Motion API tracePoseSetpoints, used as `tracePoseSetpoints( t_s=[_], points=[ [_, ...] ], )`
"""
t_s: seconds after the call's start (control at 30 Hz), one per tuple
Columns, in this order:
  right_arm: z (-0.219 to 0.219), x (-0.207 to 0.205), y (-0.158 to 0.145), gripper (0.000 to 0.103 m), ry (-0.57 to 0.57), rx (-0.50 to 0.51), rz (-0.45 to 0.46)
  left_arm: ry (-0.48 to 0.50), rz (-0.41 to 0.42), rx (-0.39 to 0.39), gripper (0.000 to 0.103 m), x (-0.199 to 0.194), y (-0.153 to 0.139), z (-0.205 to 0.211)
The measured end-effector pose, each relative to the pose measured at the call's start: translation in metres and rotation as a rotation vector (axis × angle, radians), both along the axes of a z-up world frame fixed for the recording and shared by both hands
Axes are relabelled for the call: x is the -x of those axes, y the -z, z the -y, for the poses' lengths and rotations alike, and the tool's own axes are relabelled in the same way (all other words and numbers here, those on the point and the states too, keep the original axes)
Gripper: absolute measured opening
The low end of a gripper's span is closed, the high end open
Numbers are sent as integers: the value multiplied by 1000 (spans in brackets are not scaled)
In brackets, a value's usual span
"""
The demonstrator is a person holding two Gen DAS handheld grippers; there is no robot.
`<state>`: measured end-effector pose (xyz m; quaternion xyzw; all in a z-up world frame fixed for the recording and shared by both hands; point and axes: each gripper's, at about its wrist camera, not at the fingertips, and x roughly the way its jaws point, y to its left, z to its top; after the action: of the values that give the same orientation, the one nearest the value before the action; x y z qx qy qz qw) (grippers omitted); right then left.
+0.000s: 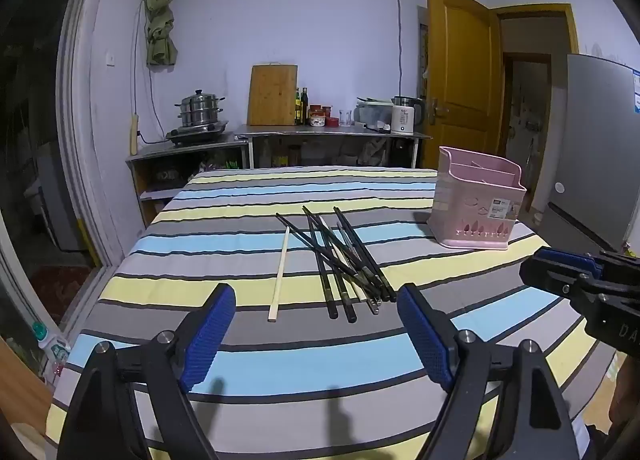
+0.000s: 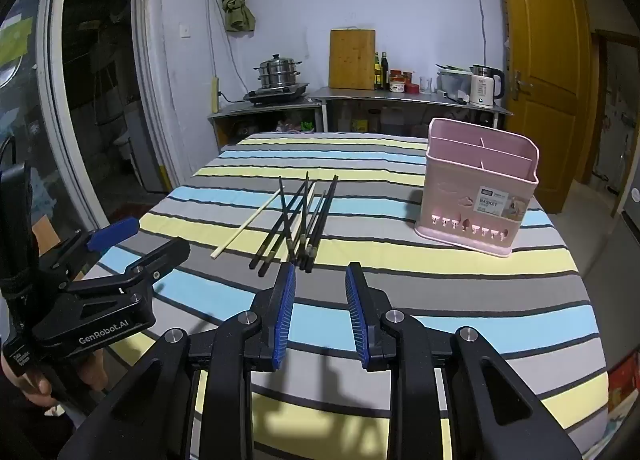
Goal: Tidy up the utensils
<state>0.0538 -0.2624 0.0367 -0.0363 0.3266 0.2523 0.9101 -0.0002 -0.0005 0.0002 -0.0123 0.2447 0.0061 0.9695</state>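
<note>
A loose pile of several dark chopsticks [image 1: 344, 260] lies mid-table, with one pale wooden chopstick [image 1: 279, 275] just to its left; both also show in the right wrist view, the pile [image 2: 298, 221] and the pale one [image 2: 247, 222]. A pink divided utensil basket [image 1: 476, 199] [image 2: 478, 187] stands at the right, empty as far as I can see. My left gripper [image 1: 316, 298] is open wide and empty, just in front of the pile. My right gripper [image 2: 320, 276] is partly open and empty, near the pile's near ends.
The table has a striped cloth [image 1: 240, 340] [image 2: 440, 292]. A counter [image 1: 328, 133] behind it carries a steamer pot, cutting board, bottles and a kettle. A yellow door [image 1: 460, 75] is at the right. The left gripper's body [image 2: 100, 292] is at the left.
</note>
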Motion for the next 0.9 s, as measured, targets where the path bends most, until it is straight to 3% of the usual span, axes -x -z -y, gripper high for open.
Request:
tracePoseSetpoints(
  t_s=[0.9],
  points=[
    [-1,-1,4,27,7,6,-11,5,6,12,83,-2,2,0]
  ],
)
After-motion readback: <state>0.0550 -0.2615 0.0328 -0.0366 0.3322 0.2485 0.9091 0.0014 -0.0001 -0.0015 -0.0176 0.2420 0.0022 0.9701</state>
